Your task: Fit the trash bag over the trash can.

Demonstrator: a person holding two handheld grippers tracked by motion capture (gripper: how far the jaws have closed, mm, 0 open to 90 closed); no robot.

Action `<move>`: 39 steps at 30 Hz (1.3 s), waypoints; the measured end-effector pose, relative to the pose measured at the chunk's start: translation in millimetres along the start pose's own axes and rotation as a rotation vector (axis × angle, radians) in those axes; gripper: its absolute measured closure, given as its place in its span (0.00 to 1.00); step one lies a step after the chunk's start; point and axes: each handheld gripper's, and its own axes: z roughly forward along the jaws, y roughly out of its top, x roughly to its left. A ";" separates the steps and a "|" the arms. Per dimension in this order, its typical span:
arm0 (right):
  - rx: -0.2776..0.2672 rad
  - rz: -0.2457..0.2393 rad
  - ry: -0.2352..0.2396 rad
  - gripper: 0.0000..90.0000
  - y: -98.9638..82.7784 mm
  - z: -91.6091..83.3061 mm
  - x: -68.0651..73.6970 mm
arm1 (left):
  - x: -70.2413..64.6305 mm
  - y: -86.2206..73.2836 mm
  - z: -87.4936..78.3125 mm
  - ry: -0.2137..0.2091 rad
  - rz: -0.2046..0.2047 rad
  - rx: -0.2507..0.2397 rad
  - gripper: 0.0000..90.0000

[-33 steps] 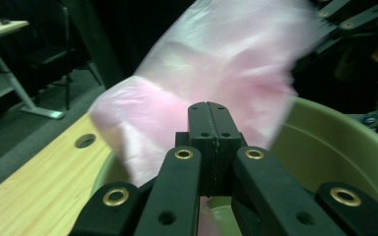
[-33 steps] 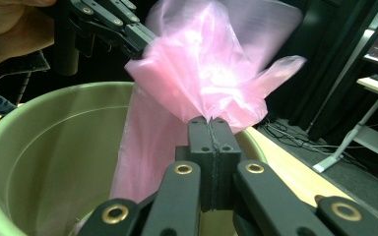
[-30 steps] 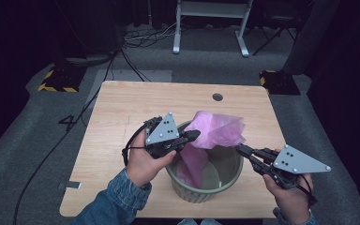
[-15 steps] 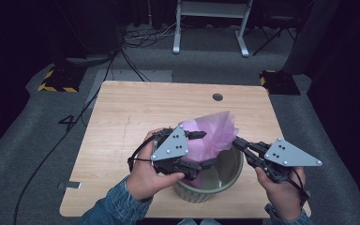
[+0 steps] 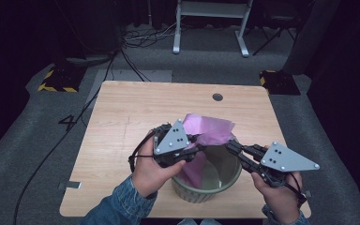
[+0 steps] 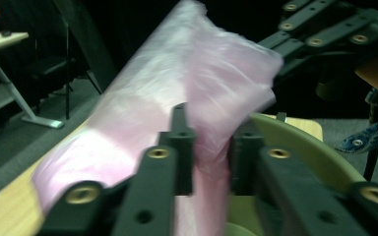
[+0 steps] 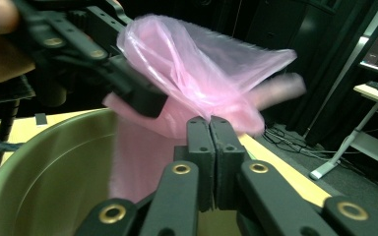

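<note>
Wooden tabletop [image 5: 122, 122] in dark room, carrying green bucket [image 5: 225, 185]. Pink bag [image 5: 211, 131] hanging half inside bucket, bunched above its rim. Left gripper [image 5: 198, 146] having just been closing, pinching bag film [image 6: 206, 147]. Right gripper [image 5: 228, 144] pressing fully together on bag's edge [image 7: 211, 115].

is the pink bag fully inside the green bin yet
No, only partly. One end of the pink bag hangs inside the green bin; most of it bunches above the far rim.

Pink bag [image 5: 209, 131] across bin [image 5: 229, 180] mouth
</note>
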 end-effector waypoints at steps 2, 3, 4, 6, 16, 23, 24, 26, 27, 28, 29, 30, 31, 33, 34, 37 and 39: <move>0.003 -0.002 -0.025 0.87 -1.8 -1.3 -2.4 | 5.4 -2.5 -2.7 0.012 -0.026 -0.014 0.93; 0.009 0.010 -0.050 0.70 -5.2 -2.4 -6.8 | 7.8 -3.4 -4.1 0.009 -0.038 -0.021 0.95; 0.008 0.014 -0.068 0.63 -6.9 -2.7 -8.4 | 9.4 -3.9 -5.2 0.010 -0.044 -0.030 0.95; 0.010 0.012 -0.096 0.56 -9.4 -2.8 -11.4 | 12.4 -4.6 -7.1 0.003 -0.060 -0.049 0.95; 0.026 0.011 -0.054 0.56 -11.5 17.2 -20.1 | 8.5 -2.8 -3.8 -0.076 -0.043 -0.083 0.88; 0.035 -0.076 0.020 1.00 -5.6 14.1 -12.7 | 13.9 -5.1 -8.9 -0.004 -0.042 -0.114 0.69; 0.038 -0.076 0.022 1.00 -5.9 12.6 -12.3 | 14.8 -5.4 -10.7 0.001 -0.045 -0.121 0.72; 0.046 -0.071 0.029 1.00 -6.6 10.0 -11.7 | 16.1 -5.5 -14.0 0.009 -0.050 -0.127 0.80; 0.050 -0.071 0.032 1.00 -6.9 8.4 -11.1 | 16.2 -5.4 -15.4 0.013 -0.046 -0.124 0.87; 0.055 -0.075 0.038 1.00 -7.0 6.8 -10.6 | 16.1 -5.3 -15.7 0.018 -0.045 -0.124 0.87; 0.067 -0.079 0.042 1.00 -7.5 4.2 -10.0 | 15.8 -5.1 -16.4 0.028 -0.037 -0.119 0.91; 0.067 -0.079 0.042 1.00 -7.5 4.2 -10.0 | 15.7 -5.0 -16.9 0.031 -0.033 -0.117 0.91; 0.072 -0.078 0.044 1.00 -7.8 2.7 -10.1 | 15.8 -4.9 -17.0 0.032 -0.031 -0.114 0.93; 0.078 -0.074 0.045 1.00 -8.8 -0.5 -10.7 | 16.3 -4.9 -17.3 0.034 -0.027 -0.109 0.96; 0.091 -0.071 0.035 1.00 -10.1 -4.1 -12.6 | 16.5 -5.1 -18.0 0.050 -0.024 -0.110 0.98; 0.103 -0.057 0.016 1.00 -13.2 -8.5 -17.0 | 21.0 -6.4 -22.4 0.063 -0.037 -0.121 0.98; 0.104 -0.037 0.004 1.00 -16.5 -13.1 -21.8 | 23.6 -7.7 -24.6 0.039 -0.048 -0.136 0.98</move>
